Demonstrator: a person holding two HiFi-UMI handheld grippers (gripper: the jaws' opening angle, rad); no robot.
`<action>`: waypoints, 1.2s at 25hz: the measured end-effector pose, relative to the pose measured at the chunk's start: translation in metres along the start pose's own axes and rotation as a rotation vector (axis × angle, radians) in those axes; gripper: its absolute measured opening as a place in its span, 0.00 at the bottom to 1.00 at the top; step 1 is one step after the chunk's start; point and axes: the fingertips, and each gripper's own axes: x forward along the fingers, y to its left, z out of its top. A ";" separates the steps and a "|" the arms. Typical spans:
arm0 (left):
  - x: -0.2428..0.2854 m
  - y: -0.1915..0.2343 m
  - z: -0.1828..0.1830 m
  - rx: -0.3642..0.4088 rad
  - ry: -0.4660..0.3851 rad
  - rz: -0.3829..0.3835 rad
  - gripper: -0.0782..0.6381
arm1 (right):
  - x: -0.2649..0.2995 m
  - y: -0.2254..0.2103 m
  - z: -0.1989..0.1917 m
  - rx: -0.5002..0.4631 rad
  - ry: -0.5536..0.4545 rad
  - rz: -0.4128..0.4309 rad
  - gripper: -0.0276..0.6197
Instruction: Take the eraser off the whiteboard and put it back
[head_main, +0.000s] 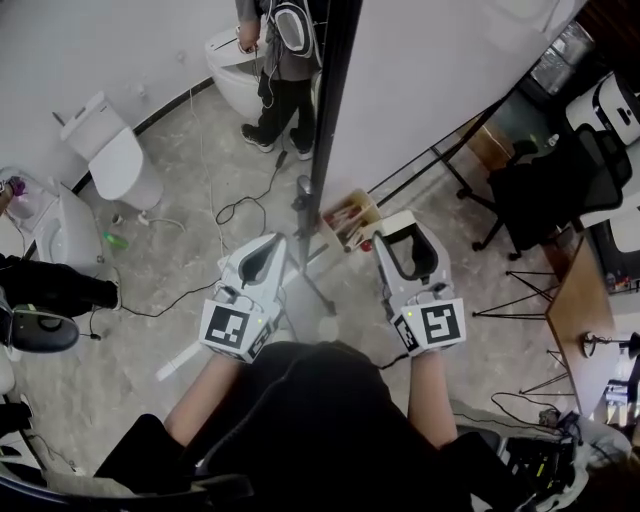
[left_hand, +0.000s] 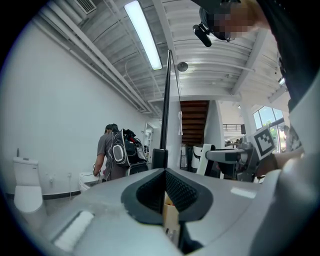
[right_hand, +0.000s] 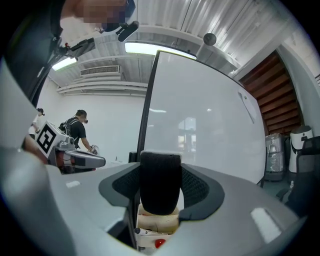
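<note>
The eraser (right_hand: 160, 182), a black felt block with a pale back, stands upright, clamped between the jaws of the right tool (right_hand: 160, 167). It faces the whiteboard (right_hand: 205, 115), which is blank, upright and dark-framed.

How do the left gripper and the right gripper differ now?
The right gripper holds the black eraser between wide jaws; the left gripper holds nothing, its jaws together. The right gripper faces the whiteboard; the left gripper faces its black frame post. Both carry a marker cube.
</note>
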 end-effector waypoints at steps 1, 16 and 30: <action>-0.001 0.002 -0.001 -0.001 0.001 0.010 0.12 | 0.004 0.000 -0.002 0.001 0.001 0.009 0.42; -0.012 0.028 -0.008 -0.020 0.003 0.159 0.12 | 0.060 0.002 -0.036 0.016 0.056 0.135 0.42; -0.024 0.045 -0.013 -0.051 0.015 0.286 0.11 | 0.090 0.012 -0.078 0.035 0.136 0.222 0.42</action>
